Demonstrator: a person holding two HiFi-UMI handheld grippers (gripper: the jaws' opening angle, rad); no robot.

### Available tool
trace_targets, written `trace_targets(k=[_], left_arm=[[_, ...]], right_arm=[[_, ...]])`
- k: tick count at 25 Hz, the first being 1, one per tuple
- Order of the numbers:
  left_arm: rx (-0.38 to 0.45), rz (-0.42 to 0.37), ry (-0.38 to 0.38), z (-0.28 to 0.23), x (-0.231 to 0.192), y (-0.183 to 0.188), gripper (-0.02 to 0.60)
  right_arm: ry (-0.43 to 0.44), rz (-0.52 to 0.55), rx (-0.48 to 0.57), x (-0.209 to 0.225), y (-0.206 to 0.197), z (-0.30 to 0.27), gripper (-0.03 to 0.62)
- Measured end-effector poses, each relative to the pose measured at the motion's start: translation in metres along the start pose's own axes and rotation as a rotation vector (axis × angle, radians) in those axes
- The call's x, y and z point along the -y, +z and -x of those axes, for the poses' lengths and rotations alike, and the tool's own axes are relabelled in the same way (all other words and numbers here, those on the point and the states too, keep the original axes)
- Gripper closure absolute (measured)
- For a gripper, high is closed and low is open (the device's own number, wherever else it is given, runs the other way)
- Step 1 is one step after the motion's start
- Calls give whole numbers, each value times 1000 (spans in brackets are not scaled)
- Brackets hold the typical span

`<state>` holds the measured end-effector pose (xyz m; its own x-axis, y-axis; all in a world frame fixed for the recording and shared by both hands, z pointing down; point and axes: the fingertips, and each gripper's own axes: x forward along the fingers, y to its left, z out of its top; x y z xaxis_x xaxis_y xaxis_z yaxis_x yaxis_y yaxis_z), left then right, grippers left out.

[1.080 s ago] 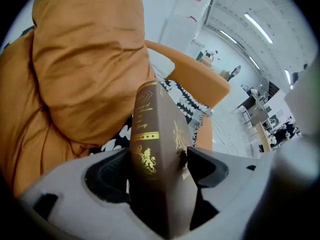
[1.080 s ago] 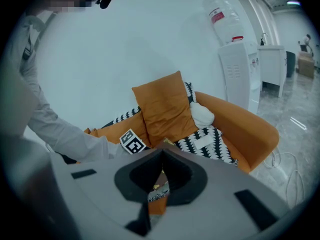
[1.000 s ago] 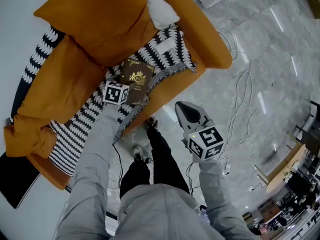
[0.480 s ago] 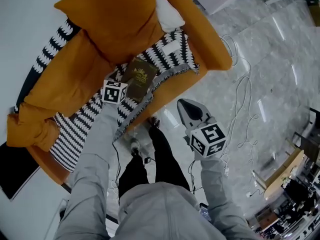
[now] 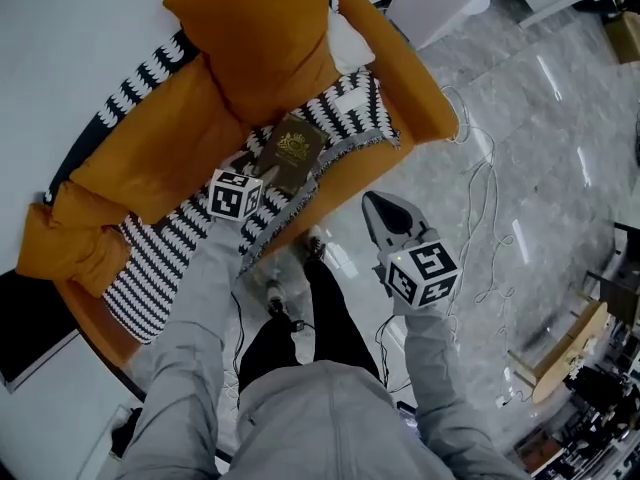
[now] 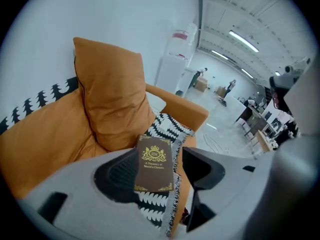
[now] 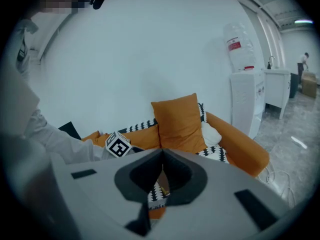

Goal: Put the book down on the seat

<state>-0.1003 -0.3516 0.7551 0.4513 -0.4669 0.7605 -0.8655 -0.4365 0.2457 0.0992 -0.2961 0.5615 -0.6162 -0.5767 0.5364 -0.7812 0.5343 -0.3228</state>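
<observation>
The book (image 5: 293, 151) lies flat, cover up, on the black-and-white throw (image 5: 165, 263) over the seat (image 5: 335, 180) of the sofa (image 5: 130, 158). It is near the seat's front edge and just inside the throw's fringed edge. Behind it the cushion (image 5: 262, 43) leans on the backrest, its lower corner close to the book's far end. More throw lies bare along the front edge, beyond the left gripper (image 6: 162, 159). That gripper stands at the book's near end, jaws wide and closing, with the book between them. Whether the left pad touches the book's edge can't be told. The right gripper (image 7: 160, 160) hangs over the floor (image 5: 540, 138) off the front edge, jaws together and empty. In the head view the left gripper's own body hides its jaws. Cables (image 5: 478, 193) trail on the floor beside the sofa's arm.
</observation>
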Motion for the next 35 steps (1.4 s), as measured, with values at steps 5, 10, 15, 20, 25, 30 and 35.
trace_targets(k=[5,10,15,20,25,30,35], left_arm=[[35,-67,-5,44,24,-3,390],[85,-107,-11,96,48,-7,500],[166,-104,-15,143,66,-3,537],[257,-134,-26,184,86,14,549],[339,-175,-45,230,104,25,555],[431,-228,-104,282,135,35,557],[520,-281,-124,332,159,40,557]], right_arm=[[-6,31,42,-28,14,21,565],[-3,39,79,-61,22,42,565],[2,36,111,-89,26,61,565],[-13,53,157,-107,36,79,565],[-29,54,231,-133,47,108,565],[-44,65,296,-159,56,143,565],[-41,123,351,-194,69,176,565]])
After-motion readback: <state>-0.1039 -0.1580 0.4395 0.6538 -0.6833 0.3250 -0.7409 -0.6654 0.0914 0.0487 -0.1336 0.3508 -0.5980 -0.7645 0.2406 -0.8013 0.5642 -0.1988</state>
